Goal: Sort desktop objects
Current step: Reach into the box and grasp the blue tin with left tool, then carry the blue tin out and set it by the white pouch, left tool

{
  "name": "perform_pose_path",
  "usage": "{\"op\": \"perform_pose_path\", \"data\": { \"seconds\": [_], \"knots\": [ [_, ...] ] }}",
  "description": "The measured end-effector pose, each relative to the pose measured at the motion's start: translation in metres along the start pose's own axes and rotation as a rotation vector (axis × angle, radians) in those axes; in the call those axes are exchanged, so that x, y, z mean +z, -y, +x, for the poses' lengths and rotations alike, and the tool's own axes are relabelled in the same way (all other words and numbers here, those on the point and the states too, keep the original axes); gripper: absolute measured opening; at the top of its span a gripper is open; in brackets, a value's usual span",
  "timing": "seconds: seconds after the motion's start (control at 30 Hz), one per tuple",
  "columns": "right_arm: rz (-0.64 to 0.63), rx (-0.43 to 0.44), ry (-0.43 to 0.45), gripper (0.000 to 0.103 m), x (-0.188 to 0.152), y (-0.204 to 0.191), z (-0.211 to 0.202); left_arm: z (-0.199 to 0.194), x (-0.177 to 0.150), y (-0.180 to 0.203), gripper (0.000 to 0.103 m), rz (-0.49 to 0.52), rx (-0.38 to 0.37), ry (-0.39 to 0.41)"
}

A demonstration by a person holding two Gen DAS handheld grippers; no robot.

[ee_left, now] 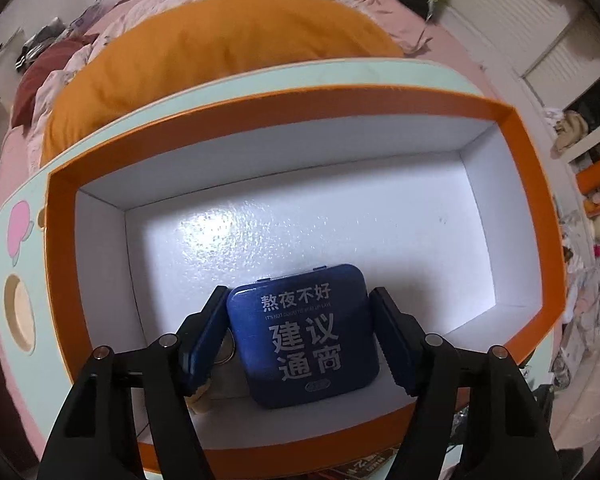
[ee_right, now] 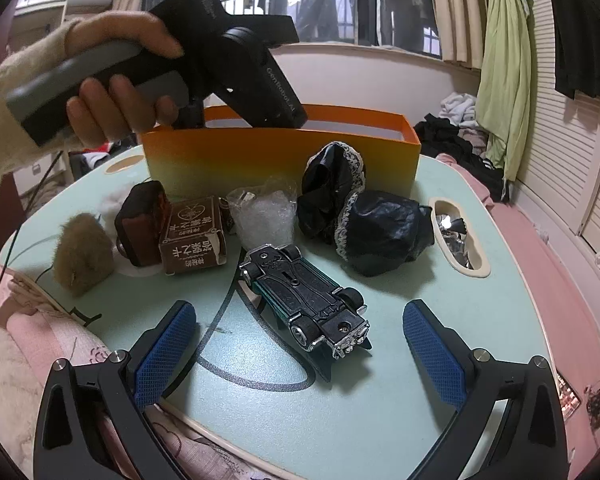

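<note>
Bedroom clutter surrounds the work area: a pink bed (ee_right: 540, 264) carries a pale green lap counter (ee_right: 380, 392), set there so the objects sit within reach of both hands.

At the counter's far edge stands the orange box (ee_right: 284, 156), white inside and open at the top, evidently the collection bin for the sort. Its floor is bare apart from the item now arriving, so the sort is judged to be near its start.

The left gripper (ee_left: 300, 336) points steeply down into the box. Between its fingers (ee_left: 204, 336) sits the blue tin (ee_left: 304, 336), lid up and printed text readable, low over the box floor by the near wall. Whether the pads press on it or have let go cannot be told; the gap roughly matches the tin's width. A round metallic item shows just beside the tin, unidentifiable.

The right gripper (ee_right: 300, 344) hovers over the near part of the counter, fingers wide and empty, with the upturned toy car (ee_right: 304, 292) just ahead, probably the next pick.

Unsorted items sit in a row before the box: black wrapped bundles (ee_right: 360, 216), a brown carton (ee_right: 192, 236), a clear plastic bag (ee_right: 264, 216) and a fur puff (ee_right: 84, 256).
</note>
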State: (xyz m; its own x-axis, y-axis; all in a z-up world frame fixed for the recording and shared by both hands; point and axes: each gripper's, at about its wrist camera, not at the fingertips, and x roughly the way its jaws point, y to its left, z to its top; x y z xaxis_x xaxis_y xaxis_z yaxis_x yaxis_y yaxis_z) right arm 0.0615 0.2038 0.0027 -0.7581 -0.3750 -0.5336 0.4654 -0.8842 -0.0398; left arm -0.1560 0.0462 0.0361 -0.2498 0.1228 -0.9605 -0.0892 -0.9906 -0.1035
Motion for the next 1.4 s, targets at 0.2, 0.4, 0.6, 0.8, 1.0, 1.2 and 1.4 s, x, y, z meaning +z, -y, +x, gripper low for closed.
{"op": "perform_pose_path", "data": {
  "seconds": [0.2,0.4,0.6,0.8,1.0,1.2,1.4],
  "knots": [
    [0.0,-0.001,0.0,0.103,0.0,0.0,0.0,-0.044,-0.007,-0.022,0.067,-0.043,-0.144,0.223],
    [0.001,-0.001,-0.001,0.103,-0.001,0.001,0.0,-0.129,-0.065,-0.031,0.066,0.027,-0.302,0.408],
    [0.001,-0.002,0.0,0.103,-0.001,0.0,0.0,-0.116,-0.139,-0.062,0.066,0.017,-0.3,0.337],
    [0.001,-0.002,0.0,0.103,-0.001,0.002,0.0,-0.053,-0.168,-0.084,0.066,-0.06,-0.284,0.275],
    [0.001,-0.001,0.0,0.103,-0.002,0.001,0.0,-0.047,-0.165,-0.065,0.067,-0.011,-0.25,0.336],
    [0.001,-0.002,0.0,0.103,-0.002,0.002,0.0,-0.094,-0.184,-0.073,0.076,0.045,-0.175,0.489],
    [0.001,-0.002,0.0,0.103,-0.002,0.002,0.0,-0.106,-0.221,-0.088,0.081,0.138,-0.049,0.493]
  ]
}}
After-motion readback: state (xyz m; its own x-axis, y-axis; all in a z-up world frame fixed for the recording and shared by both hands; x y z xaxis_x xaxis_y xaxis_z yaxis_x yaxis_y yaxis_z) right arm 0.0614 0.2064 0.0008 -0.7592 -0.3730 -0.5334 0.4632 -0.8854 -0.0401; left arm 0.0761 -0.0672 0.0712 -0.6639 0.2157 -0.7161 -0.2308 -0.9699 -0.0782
